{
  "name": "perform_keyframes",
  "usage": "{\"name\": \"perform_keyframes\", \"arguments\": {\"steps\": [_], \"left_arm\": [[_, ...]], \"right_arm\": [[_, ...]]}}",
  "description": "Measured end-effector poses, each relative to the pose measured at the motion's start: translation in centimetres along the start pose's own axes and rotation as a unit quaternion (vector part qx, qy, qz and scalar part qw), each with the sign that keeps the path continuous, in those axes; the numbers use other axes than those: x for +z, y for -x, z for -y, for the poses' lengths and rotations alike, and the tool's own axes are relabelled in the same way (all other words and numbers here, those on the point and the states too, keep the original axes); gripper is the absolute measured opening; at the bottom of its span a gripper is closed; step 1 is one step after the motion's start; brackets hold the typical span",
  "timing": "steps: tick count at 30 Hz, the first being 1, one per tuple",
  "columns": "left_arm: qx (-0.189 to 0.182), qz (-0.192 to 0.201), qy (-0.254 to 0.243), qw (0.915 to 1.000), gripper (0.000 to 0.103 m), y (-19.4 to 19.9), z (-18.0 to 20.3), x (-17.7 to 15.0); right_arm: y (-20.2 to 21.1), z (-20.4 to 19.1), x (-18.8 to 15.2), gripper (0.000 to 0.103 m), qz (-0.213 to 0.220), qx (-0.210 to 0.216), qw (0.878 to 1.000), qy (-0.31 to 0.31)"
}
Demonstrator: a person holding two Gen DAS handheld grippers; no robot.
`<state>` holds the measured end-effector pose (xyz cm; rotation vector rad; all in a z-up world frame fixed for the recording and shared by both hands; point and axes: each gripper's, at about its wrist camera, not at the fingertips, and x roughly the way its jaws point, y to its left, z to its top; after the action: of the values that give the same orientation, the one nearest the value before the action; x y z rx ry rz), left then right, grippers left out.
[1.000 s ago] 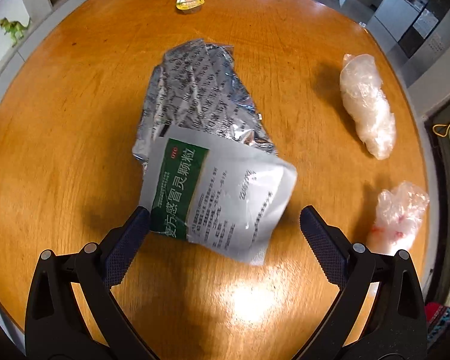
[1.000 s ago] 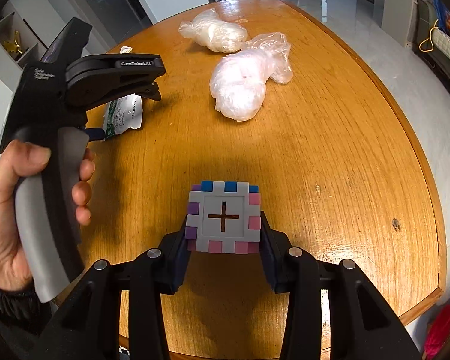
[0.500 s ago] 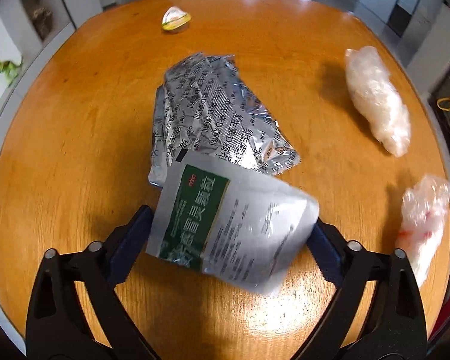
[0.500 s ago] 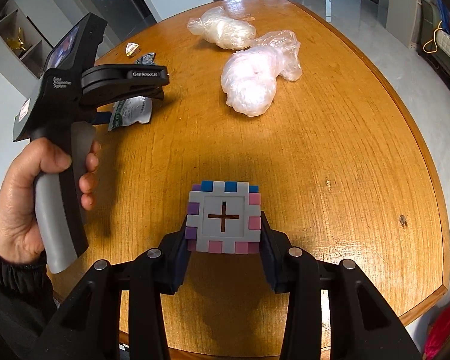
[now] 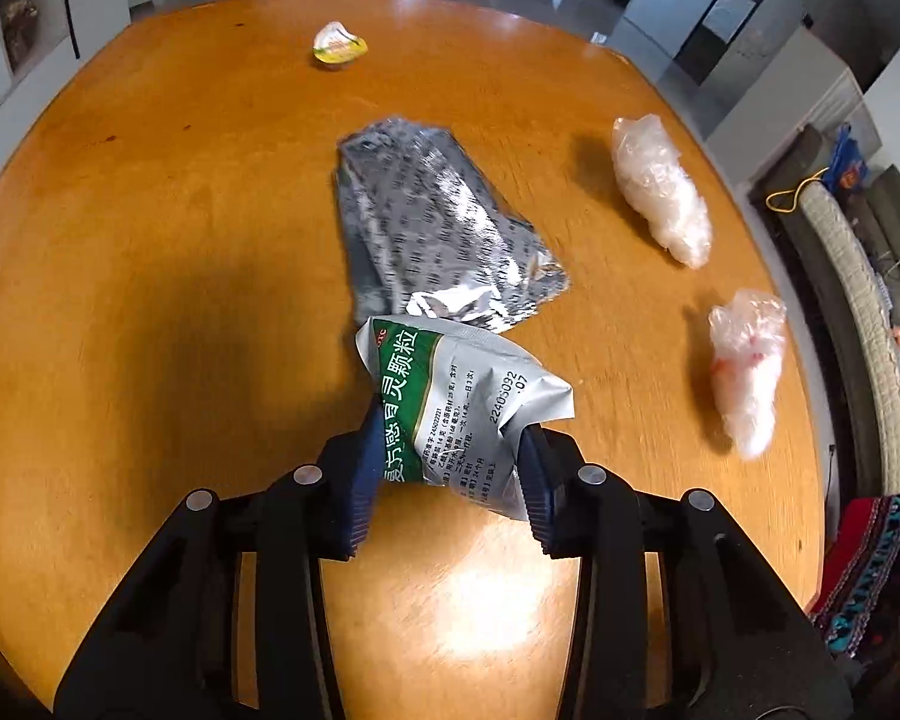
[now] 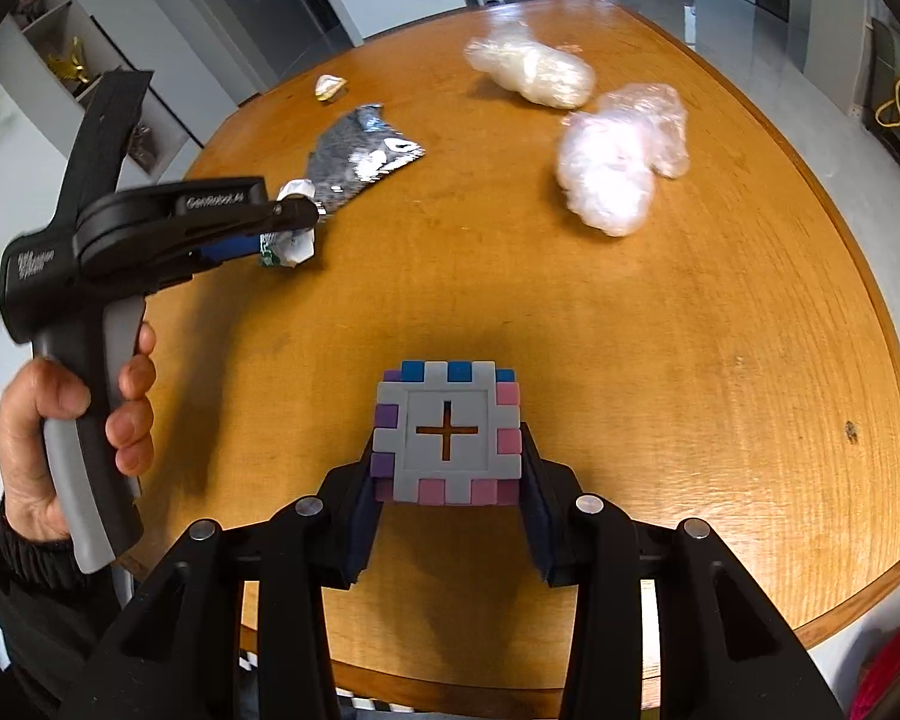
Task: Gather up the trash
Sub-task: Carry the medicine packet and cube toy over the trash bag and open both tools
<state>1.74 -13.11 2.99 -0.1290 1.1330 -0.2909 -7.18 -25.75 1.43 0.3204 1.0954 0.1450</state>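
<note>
My left gripper point(image 5: 447, 474) is shut on a white and green medicine sachet point(image 5: 468, 402), crumpled between the pads and lifted a little above the round wooden table point(image 5: 150, 300). The sachet also shows in the right wrist view point(image 6: 288, 243), held by the left gripper point(image 6: 297, 213). A silver foil wrapper point(image 5: 432, 228) lies flat just beyond it. My right gripper point(image 6: 447, 480) is shut on a grey foam cube with pink, purple and blue teeth point(image 6: 448, 433) near the table's front edge.
Two crumpled clear plastic bags point(image 5: 660, 192) point(image 5: 747, 372) lie on the right of the table. A small yellow and white wrapper point(image 5: 339, 45) lies at the far side. A sofa point(image 5: 858, 312) stands beyond the right edge.
My left gripper moved forward around the sachet and closed on it, crumpling and lifting it. My right gripper kept hold of the cube and hardly moved.
</note>
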Motion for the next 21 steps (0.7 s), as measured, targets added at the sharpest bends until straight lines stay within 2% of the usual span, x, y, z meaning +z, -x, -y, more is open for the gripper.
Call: {"name": "perform_keyframes", "arguments": {"steps": [5,13,21], "left_arm": [[-0.008,0.023,0.005,0.9997,0.04,4.0,-3.6,-1.8],[0.022,0.066,0.043,0.9967,0.04,10.5,-12.0,-5.8],[0.083,0.102,0.113,0.9849,0.04,17.9,-22.1,-12.5]], "right_arm": [[-0.4,-4.2,0.3,0.042,0.0,0.03,0.999,0.03],[-2.7,-13.8,-0.4,0.042,-0.023,0.089,0.99,0.109],[-4.8,-25.9,-3.2,0.042,-0.058,0.146,0.964,0.216]]}}
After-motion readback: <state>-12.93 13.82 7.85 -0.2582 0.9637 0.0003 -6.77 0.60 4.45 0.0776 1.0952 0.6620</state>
